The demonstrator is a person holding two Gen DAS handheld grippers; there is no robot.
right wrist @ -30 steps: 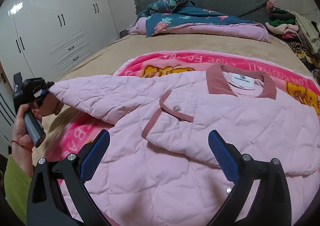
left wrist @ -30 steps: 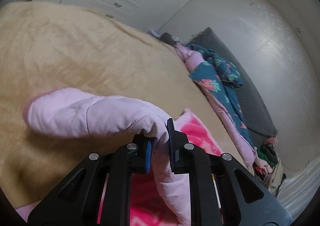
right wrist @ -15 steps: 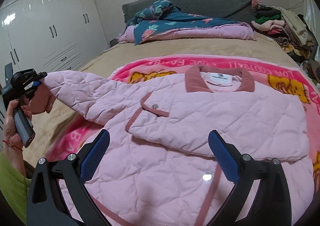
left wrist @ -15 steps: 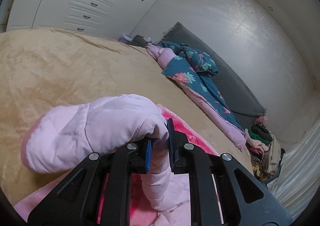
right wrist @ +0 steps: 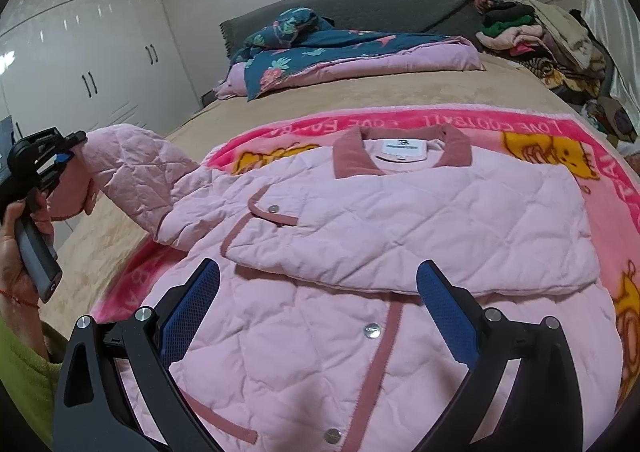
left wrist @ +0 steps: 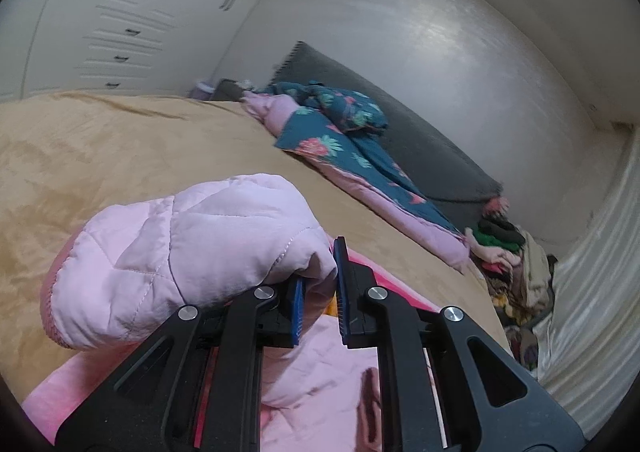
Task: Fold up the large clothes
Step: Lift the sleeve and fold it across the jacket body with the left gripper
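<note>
Lay spread on the blanket (right wrist: 520, 127) across the bed (right wrist: 360, 95): the jacket (right wrist: 400, 219), one sleeve (left wrist: 192, 252) lifted clear. Pinched by left gripper (left wrist: 320, 292) near the cuff; right gripper (right wrist: 318, 312) wide, empty. Possibly a slipped sleeve, given the bulky padding.

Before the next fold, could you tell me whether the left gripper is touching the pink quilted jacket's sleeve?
Touching. The left wrist view shows the left gripper with both blue pads clamped on the sleeve.

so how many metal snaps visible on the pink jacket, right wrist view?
3: one on the folded flap, one mid placket, one near the hem. More may hide under the fold.
</note>
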